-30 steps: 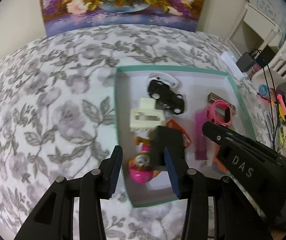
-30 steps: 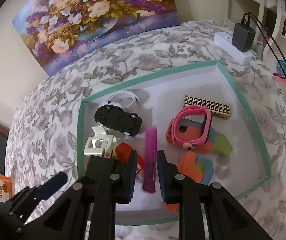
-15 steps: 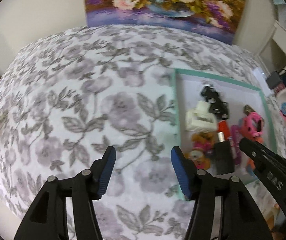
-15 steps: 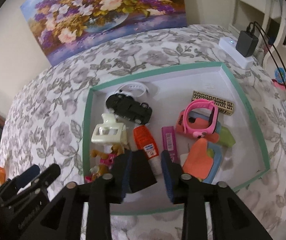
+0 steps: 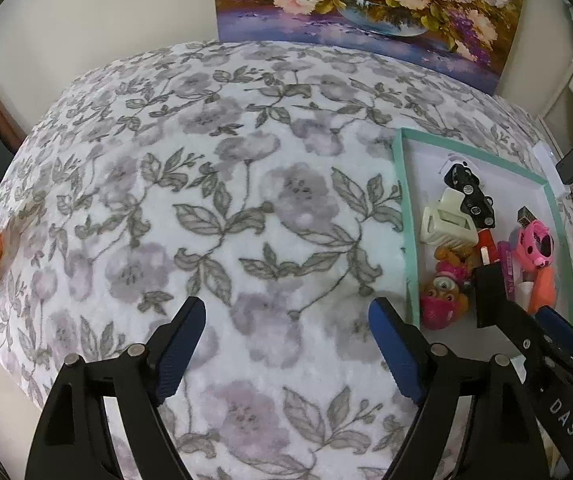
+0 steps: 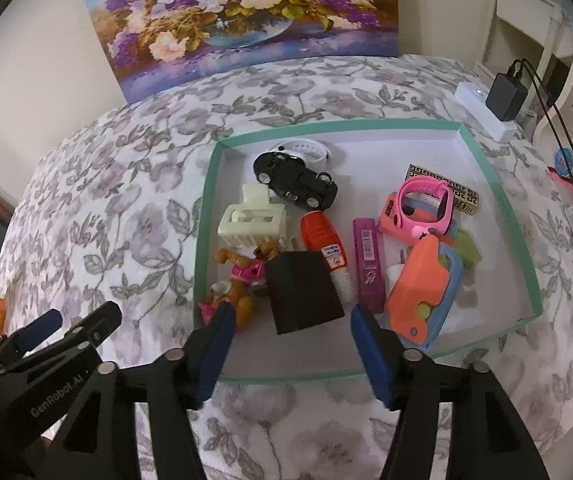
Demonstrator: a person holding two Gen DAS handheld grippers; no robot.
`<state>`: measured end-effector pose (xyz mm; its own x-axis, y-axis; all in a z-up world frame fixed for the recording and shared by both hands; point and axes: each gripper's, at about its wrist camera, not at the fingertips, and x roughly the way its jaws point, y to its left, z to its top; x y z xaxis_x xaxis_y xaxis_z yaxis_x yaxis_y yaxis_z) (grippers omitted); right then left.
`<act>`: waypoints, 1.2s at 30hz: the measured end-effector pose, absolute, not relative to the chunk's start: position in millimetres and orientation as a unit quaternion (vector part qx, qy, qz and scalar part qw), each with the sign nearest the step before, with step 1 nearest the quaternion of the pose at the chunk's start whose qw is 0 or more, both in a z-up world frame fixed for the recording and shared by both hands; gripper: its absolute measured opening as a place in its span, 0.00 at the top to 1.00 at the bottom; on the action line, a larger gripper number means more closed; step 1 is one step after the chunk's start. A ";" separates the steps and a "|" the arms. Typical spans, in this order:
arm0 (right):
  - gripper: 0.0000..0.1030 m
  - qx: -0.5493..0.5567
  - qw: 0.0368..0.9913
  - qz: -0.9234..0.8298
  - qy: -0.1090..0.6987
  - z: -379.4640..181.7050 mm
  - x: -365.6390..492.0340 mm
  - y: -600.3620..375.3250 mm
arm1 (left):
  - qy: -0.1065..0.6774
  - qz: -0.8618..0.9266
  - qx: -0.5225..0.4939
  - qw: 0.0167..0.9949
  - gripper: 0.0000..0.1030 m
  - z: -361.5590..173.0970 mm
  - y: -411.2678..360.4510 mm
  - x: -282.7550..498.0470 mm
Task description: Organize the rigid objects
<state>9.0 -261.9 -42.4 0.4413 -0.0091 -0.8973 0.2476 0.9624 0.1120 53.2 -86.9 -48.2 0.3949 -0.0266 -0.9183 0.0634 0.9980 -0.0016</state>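
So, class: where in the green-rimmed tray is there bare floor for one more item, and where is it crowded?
Bare floor: the tray's far right corner beyond the patterned box, and its near strip before the black block. Crowded: the left and middle, from toy car to orange toy.

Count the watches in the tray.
2. A white watch lies at the far edge behind the black car; a pink watch sits on the right, by the patterned box. Others may be hidden under the pile.
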 end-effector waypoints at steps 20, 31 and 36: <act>0.01 0.084 0.850 -0.081 0.514 -37.7 -12.7 -239.8 | 0.530 -0.018 -0.009 0.848 0.06 -40.6 -48.3 28.2; 0.00 0.086 0.857 -0.090 0.500 -30.7 -16.7 -243.2 | 0.542 -0.032 0.009 0.840 0.06 -36.3 -51.2 23.5; 0.00 0.086 0.858 -0.091 0.497 -29.2 -17.0 -244.1 | 0.542 -0.023 0.022 0.840 0.06 -34.9 -53.1 22.7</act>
